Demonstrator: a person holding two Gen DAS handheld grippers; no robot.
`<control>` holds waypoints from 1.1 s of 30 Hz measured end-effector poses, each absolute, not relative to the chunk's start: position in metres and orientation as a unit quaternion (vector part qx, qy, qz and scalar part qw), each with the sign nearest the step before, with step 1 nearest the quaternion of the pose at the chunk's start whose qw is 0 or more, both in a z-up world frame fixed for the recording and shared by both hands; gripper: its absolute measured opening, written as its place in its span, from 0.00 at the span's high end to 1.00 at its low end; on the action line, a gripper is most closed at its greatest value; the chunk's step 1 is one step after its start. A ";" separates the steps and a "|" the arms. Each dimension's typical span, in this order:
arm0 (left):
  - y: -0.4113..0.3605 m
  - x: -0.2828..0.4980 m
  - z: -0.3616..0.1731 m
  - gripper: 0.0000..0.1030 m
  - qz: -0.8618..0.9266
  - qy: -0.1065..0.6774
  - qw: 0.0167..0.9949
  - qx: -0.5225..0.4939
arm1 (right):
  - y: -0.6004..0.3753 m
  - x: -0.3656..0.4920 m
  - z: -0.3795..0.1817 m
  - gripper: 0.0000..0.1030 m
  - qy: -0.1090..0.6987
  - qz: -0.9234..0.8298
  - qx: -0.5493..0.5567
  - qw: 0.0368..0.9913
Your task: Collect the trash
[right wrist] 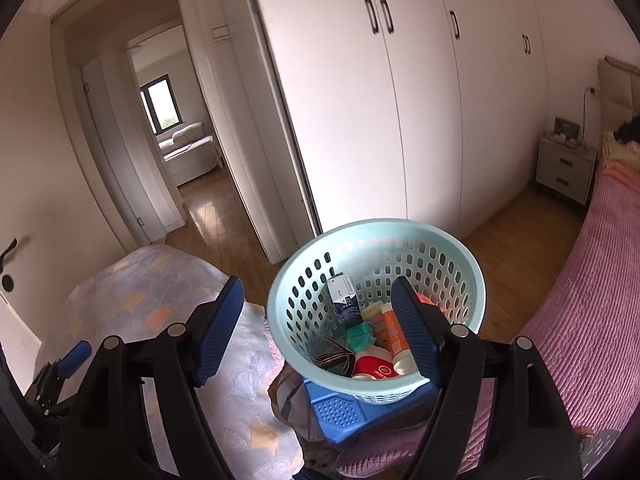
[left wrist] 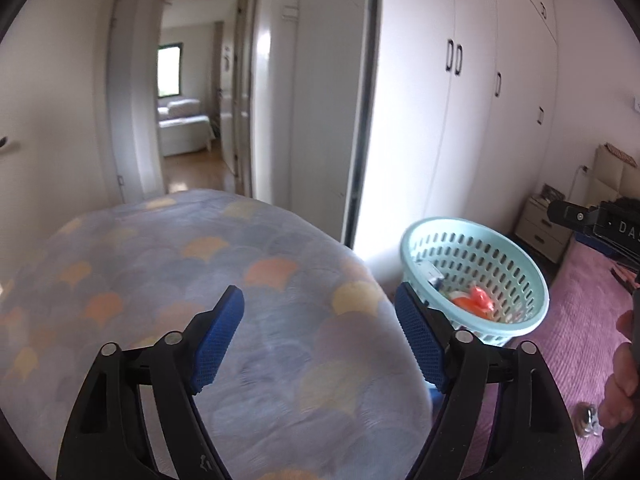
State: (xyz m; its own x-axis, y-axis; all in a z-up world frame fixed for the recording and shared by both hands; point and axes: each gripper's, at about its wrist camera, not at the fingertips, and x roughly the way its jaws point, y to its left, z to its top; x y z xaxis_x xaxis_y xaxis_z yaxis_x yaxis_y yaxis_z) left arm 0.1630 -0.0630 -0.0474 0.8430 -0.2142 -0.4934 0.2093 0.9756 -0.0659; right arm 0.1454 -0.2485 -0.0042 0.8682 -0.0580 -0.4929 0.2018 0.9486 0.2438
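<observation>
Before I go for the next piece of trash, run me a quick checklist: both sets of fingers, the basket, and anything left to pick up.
1. Left gripper empty, fingers apart: ok.
2. Right gripper empty, fingers apart: ok.
3. Basket upright with room left, sitting on a blue perforated thing: ok.
4. Earlier trash inside the basket, including a small box and an orange tube: ok.
5. Next piece of trash located: cannot tell; a small blurred thing lies on the pink bedspread by the person's hand.
6. Patterned blanket free of trash: ok on the visible part.
</observation>
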 end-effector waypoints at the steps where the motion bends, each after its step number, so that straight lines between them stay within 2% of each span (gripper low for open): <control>1: -0.059 0.161 -0.049 0.24 -0.108 0.252 0.962 -0.010 | -0.244 0.143 -0.003 0.30 0.244 -0.069 0.140 0.957; 3: -0.053 0.154 -0.052 0.23 -0.110 0.229 0.967 -0.028 | -0.241 0.139 -0.001 0.30 0.239 -0.072 0.135 0.959; 5: -0.048 0.150 -0.056 0.19 -0.107 0.207 0.972 -0.034 | -0.240 0.136 0.001 0.25 0.233 -0.078 0.129 0.961; 15: -0.026 0.160 -0.062 0.14 -0.145 0.223 0.958 -0.110 | -0.234 0.110 -0.001 0.23 0.199 -0.119 0.112 0.966; 21: -0.034 0.157 -0.063 0.14 -0.150 0.227 0.957 -0.099 | -0.215 0.086 0.001 0.21 0.147 -0.163 0.065 0.973; 33: -0.037 0.154 -0.064 0.13 -0.142 0.222 0.961 -0.081 | -0.208 0.094 -0.002 0.21 0.155 -0.142 0.064 0.976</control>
